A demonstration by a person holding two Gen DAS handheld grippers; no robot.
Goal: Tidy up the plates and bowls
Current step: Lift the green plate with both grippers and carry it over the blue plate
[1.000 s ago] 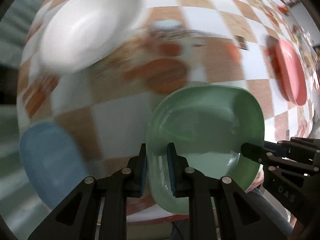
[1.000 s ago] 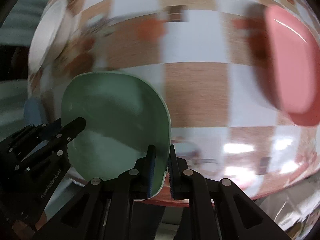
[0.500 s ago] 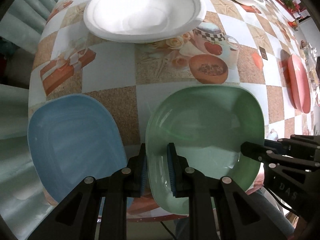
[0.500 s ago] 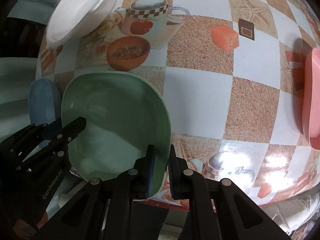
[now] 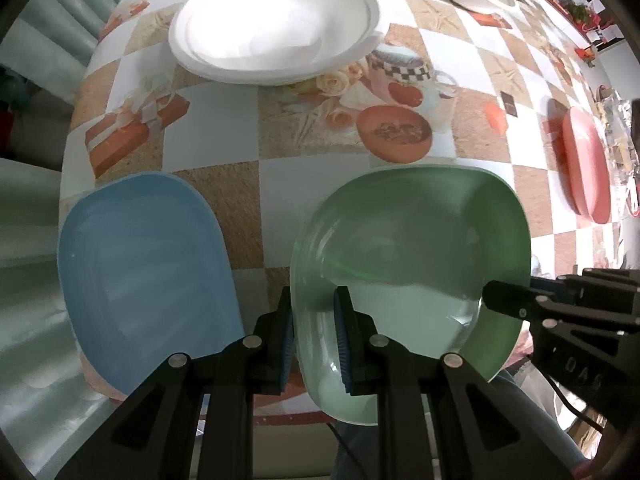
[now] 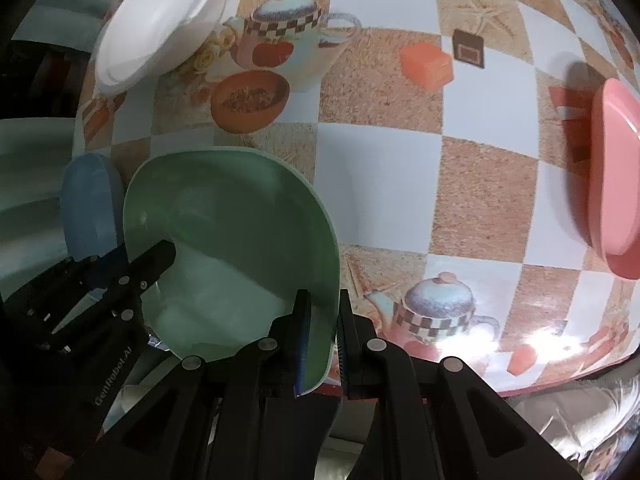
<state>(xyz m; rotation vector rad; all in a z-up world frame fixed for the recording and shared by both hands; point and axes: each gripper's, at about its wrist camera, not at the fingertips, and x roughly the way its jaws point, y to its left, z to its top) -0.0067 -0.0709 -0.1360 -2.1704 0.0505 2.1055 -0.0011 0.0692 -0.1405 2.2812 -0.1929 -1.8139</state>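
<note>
At the bottom of both wrist views, the green plate (image 5: pixel 408 264) is carried by two grippers at once, one on each side of its rim, which looks like a way to keep a wide, shallow dish level while it travels over the table (image 5: pixel 224 152). The left gripper (image 5: pixel 314 344) is clamped on the plate's left rim, one blue pad inside the dish and one outside. The right gripper (image 6: pixel 322 346) pinches the opposite rim the same way, its fingers drawn nearly together on the thin edge. Just left of the green plate in the left view lies the blue plate (image 5: pixel 144 276), a likely stacking spot. Farther up sit the white plates (image 5: pixel 276 20), stacked, and at the right edge the pink plate (image 6: pixel 616 184)
</note>
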